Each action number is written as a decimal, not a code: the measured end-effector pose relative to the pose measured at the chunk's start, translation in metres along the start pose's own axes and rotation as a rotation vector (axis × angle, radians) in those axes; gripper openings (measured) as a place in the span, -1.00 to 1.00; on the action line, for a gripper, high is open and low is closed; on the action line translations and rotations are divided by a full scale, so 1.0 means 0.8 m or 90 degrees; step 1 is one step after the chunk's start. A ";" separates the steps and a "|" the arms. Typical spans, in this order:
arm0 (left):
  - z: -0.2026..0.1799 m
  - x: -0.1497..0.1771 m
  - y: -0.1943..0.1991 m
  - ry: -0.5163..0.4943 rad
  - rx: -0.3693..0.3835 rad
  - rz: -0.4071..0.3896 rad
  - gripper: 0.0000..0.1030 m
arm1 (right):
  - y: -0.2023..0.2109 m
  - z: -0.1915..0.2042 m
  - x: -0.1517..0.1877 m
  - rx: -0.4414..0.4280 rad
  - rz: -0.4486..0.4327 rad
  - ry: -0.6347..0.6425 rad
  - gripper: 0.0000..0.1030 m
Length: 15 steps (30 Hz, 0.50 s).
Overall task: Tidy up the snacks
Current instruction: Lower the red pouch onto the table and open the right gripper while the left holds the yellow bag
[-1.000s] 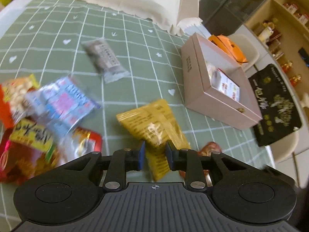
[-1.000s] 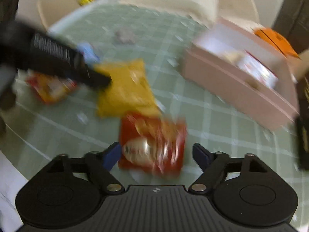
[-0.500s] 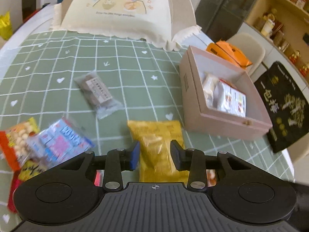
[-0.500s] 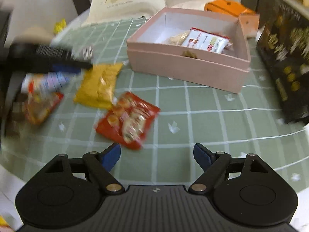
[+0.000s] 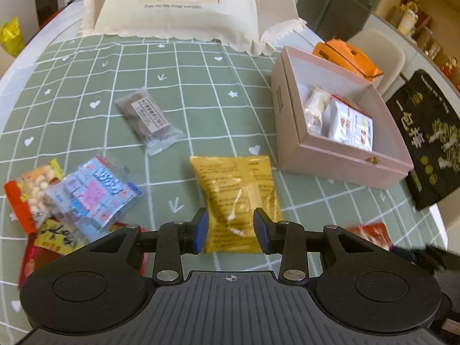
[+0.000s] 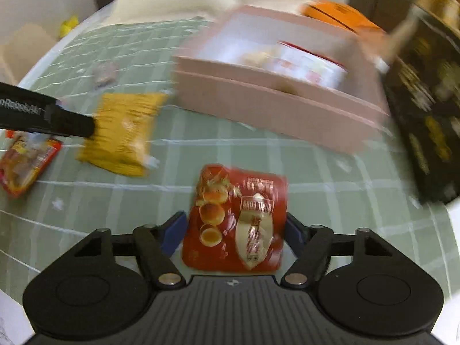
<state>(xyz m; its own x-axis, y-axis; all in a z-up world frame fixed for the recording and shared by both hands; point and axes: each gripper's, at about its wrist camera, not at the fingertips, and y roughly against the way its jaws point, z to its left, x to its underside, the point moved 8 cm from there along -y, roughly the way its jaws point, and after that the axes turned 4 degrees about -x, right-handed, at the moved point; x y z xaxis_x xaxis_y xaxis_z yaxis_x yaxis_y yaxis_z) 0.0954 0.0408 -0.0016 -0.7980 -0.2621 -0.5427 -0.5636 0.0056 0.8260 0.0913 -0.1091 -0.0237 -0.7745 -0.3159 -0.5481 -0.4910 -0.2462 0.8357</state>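
A yellow snack packet [image 5: 235, 192] lies on the green checked tablecloth; my left gripper [image 5: 230, 231] is open, its fingers on either side of the packet's near end. It also shows in the right wrist view [image 6: 123, 132]. A red snack packet [image 6: 235, 218] lies between the open fingers of my right gripper [image 6: 234, 233]. A pink open box [image 5: 339, 155] holds two or three packets; it also shows in the right wrist view [image 6: 276, 106], blurred.
A grey-brown packet [image 5: 149, 120], a blue packet [image 5: 95, 192] and a pile of red and yellow packets [image 5: 31, 198] lie left. A cream food cover [image 5: 184, 8] stands at the back. A black bag [image 5: 431, 138] and orange box [image 5: 348, 57] sit right.
My left gripper has opened wider and pulled back over the yellow packet. My right gripper has swung in over the red packet, which now lies between its fingers.
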 end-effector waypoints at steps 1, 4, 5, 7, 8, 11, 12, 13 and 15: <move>-0.004 -0.002 -0.004 0.000 -0.001 -0.001 -0.23 | 0.004 -0.015 0.006 0.000 -0.004 -0.016 0.38; -0.023 -0.006 -0.024 -0.026 -0.026 0.000 -0.19 | 0.009 -0.043 0.017 0.012 -0.010 -0.040 0.65; -0.031 -0.006 -0.030 -0.040 -0.033 0.000 -0.13 | 0.008 -0.048 0.019 0.015 -0.013 -0.046 0.67; -0.045 -0.007 -0.041 -0.074 -0.049 0.002 0.03 | 0.007 -0.053 0.022 0.019 -0.022 -0.050 0.75; -0.052 -0.007 -0.045 -0.092 -0.056 0.004 0.14 | 0.009 -0.053 0.024 0.022 -0.027 -0.050 0.78; -0.061 -0.011 -0.055 -0.109 -0.063 0.007 0.36 | 0.005 -0.056 0.026 0.022 -0.037 -0.051 0.96; -0.062 -0.013 -0.059 -0.104 -0.062 0.010 0.44 | 0.005 -0.056 0.026 0.021 -0.040 -0.050 1.00; -0.062 -0.015 -0.062 -0.099 -0.065 0.012 0.47 | 0.004 -0.056 0.026 0.022 -0.044 -0.049 1.00; -0.062 -0.020 -0.068 -0.093 -0.073 0.013 0.55 | 0.002 -0.054 0.026 0.026 -0.055 -0.050 1.00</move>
<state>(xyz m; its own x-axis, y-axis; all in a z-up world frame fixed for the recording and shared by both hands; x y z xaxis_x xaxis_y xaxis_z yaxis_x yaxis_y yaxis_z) 0.1494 -0.0032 -0.0302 -0.8363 -0.1194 -0.5351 -0.5255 -0.1035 0.8444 0.0913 -0.1554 -0.0352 -0.7572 -0.2215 -0.6145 -0.5715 -0.2308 0.7874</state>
